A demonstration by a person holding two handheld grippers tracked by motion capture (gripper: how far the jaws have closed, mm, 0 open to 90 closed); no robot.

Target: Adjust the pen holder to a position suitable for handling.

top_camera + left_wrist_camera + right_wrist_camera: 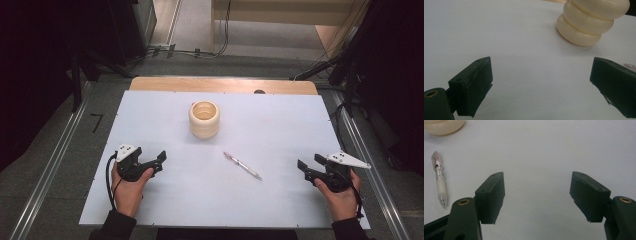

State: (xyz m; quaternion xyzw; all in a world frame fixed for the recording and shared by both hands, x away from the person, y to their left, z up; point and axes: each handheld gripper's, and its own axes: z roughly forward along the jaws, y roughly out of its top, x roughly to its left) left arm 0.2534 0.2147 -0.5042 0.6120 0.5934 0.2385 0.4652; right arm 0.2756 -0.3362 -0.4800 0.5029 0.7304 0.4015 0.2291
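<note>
table [150,200], one pen [242,166], one ribbed cup [204,119], left hand-held gripper [155,162] spread, right hand-held gripper [310,166] spread

Two hand-held grippers, both resting low at the near side, jaws standing apart.
Left gripper [156,161] is sitting in the left hand [129,187], pointing right; right gripper [310,166] is lying in the right hand [341,196], pointing left; both forearms are entering from the bottom edge.

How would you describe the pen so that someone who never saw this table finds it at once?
Start from the white table and find the cream ribbed cup near its middle. The pen lies flat, below and right of that cup, apart from it. It is the only thin, long thing there, with a clear barrel and a pinkish end.
</note>
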